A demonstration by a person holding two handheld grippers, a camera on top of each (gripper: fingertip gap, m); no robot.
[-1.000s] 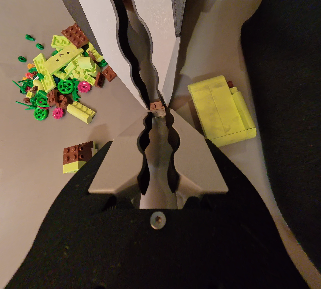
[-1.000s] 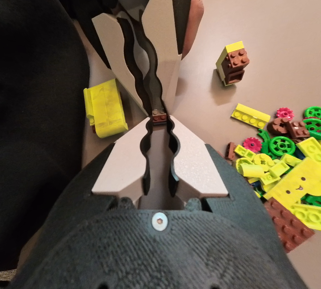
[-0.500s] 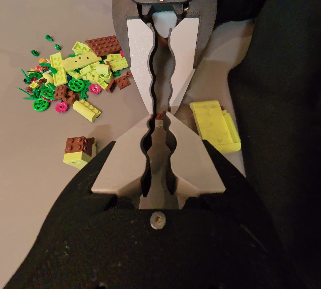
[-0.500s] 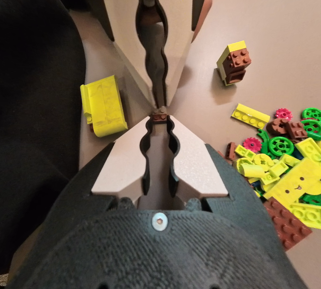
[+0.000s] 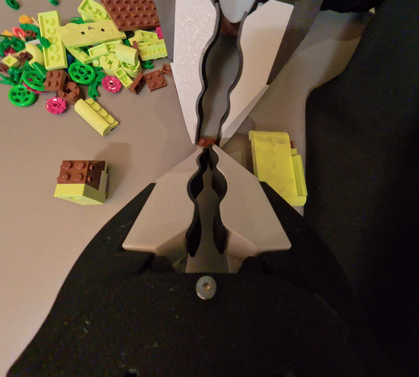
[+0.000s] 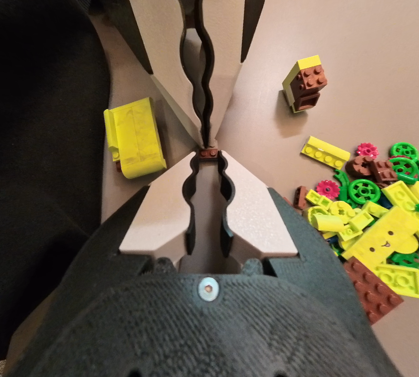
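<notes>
Tip to tip above the surface [image 5: 140, 218], the right hand-held gripper [image 6: 209, 155] pinches a small brown plate [image 6: 209, 153]; the left hand-held gripper [image 5: 208, 147], nearly closed, meets its edge, lime block [image 5: 275, 166] just beside

We see a heap of loose bricks [image 5: 86, 49], a yellow block [image 6: 133, 132] and a brown-topped cube [image 5: 82, 182] on the table [image 5: 45, 241].

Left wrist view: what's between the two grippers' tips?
A small brown brick, clamped in the right gripper, with the closed tips of the left gripper right against it. Both wrist views show it.
</notes>
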